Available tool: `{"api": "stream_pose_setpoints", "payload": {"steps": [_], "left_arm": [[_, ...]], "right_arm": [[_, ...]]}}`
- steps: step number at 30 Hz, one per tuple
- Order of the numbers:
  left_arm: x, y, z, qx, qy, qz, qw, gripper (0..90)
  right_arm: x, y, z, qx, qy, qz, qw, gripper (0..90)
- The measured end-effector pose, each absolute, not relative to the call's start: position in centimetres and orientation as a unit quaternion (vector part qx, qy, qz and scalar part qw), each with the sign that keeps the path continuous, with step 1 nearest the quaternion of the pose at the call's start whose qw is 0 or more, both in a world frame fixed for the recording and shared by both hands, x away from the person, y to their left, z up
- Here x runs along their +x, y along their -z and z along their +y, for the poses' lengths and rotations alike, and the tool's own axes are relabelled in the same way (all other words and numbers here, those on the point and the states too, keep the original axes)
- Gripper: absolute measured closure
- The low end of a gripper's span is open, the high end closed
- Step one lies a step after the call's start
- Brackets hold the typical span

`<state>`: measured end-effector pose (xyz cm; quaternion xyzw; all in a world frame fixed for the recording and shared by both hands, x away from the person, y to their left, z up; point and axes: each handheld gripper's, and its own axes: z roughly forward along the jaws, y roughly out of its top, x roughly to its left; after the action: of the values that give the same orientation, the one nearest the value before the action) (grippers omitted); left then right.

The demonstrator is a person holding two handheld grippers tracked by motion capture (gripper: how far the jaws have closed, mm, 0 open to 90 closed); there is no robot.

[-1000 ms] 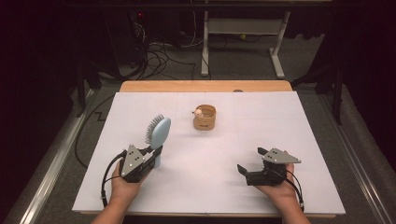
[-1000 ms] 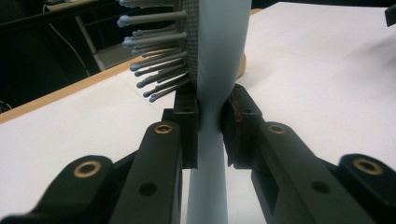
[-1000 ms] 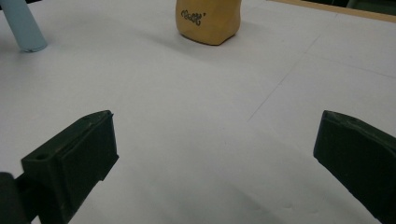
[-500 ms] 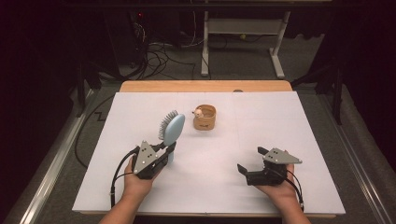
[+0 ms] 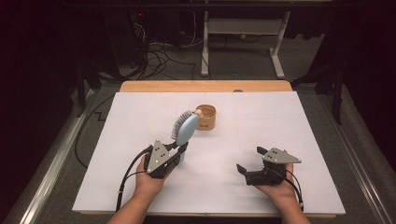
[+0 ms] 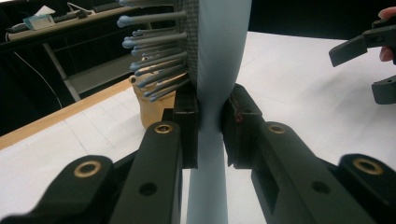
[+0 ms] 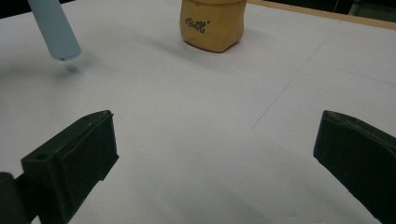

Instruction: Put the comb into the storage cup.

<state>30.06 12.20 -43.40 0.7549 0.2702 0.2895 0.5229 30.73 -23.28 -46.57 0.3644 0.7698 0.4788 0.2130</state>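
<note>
1. Movement first: the left gripper [image 5: 173,155] has carried the pale blue plastic hairbrush with grey blue-tipped bristles [image 5: 185,128] away from the left edge of the white table surface [image 5: 140,116] and inward, towards the middle, since a second ago

2. Brush head now sits just in front of the small round tan wooden pot [image 5: 206,116], which stands near the middle of the far half of the surface; a second ago the two were clearly apart

3. Pot itself has not shifted, and the right gripper [image 5: 250,169] has stayed put near the front right of the surface

4. My read: the brush is being brought to the pot, most likely to be stood in it or laid by it, so the carry looks more than halfway done, with lining up and lowering left to do

5. Left gripper now: jaws drawn in narrow and clamped on the neck of the brush [image 6: 211,126], one pad on each side, handle running down between them and bristled head rising above, tilted towards the far right

6. From the right gripper view the handle's round end [image 7: 56,32] hangs clear of the surface, a faint shadow under it, so the brush is fully lifted

7. Right gripper [image 7: 215,154]: jaws spread wide, nothing between them, just white surface beneath, pointing towards the pot [image 7: 212,23]
</note>
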Motion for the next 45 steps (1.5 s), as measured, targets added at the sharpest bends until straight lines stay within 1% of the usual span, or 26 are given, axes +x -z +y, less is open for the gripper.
{"api": "stream_pose_setpoints", "payload": {"steps": [12, 31, 42, 45], "left_arm": [[30.2, 43.8, 10.7, 0.760, -0.289, 0.258, 0.522, 77.7], [30.0, 43.9, 10.7, 0.757, -0.287, 0.252, 0.530, 77.7], [29.9, 43.9, 10.7, 0.756, -0.291, 0.253, 0.530, 77.7], [29.9, 43.9, 10.6, 0.757, -0.290, 0.252, 0.529, 77.7]], "right_arm": [[30.7, 46.4, -22.2, 0.354, -0.485, 0.773, 0.207, 0.0], [30.9, 46.1, -18.8, 0.330, -0.492, 0.783, 0.187, 0.0], [30.9, 44.6, -17.0, 0.317, -0.511, 0.778, 0.182, 0.1], [31.0, 44.0, -16.5, 0.316, -0.518, 0.776, 0.172, 0.0]]}}
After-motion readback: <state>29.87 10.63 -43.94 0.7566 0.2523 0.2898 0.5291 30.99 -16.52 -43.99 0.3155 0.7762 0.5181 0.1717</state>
